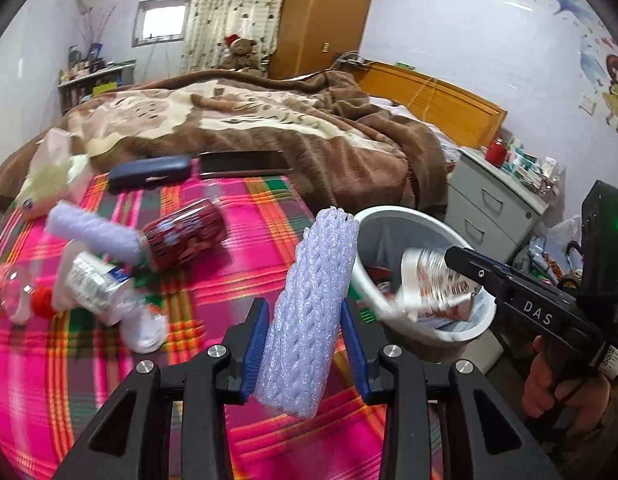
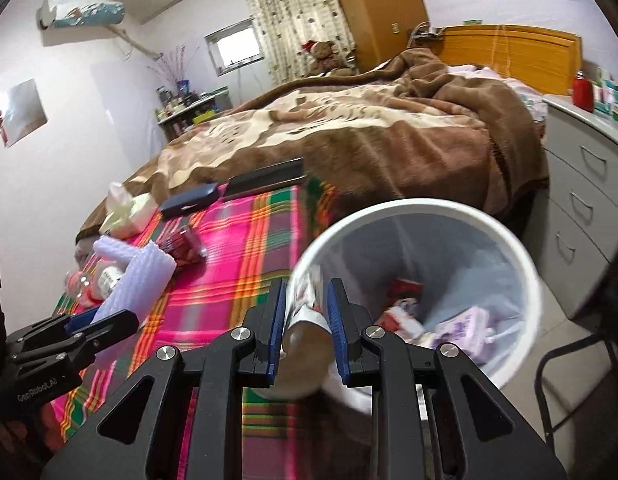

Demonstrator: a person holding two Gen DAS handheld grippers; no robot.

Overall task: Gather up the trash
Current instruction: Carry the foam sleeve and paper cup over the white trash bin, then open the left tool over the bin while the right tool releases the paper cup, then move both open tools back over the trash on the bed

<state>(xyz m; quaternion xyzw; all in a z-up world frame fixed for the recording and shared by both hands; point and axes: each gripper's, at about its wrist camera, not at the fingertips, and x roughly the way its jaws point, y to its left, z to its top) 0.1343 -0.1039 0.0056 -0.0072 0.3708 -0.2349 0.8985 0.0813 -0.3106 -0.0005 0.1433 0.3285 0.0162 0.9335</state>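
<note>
White foam sleeve is clamped between left fingers.

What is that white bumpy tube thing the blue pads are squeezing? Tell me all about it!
It is a foam net sleeve, pale white-lilac, soft and spongy, with a woven bumpy mesh and an open, scalloped top end. It stands nearly upright, tilted slightly right, pinched between the left gripper's blue pads, lifted above the pink plaid sheet, beside the white bin.
</note>
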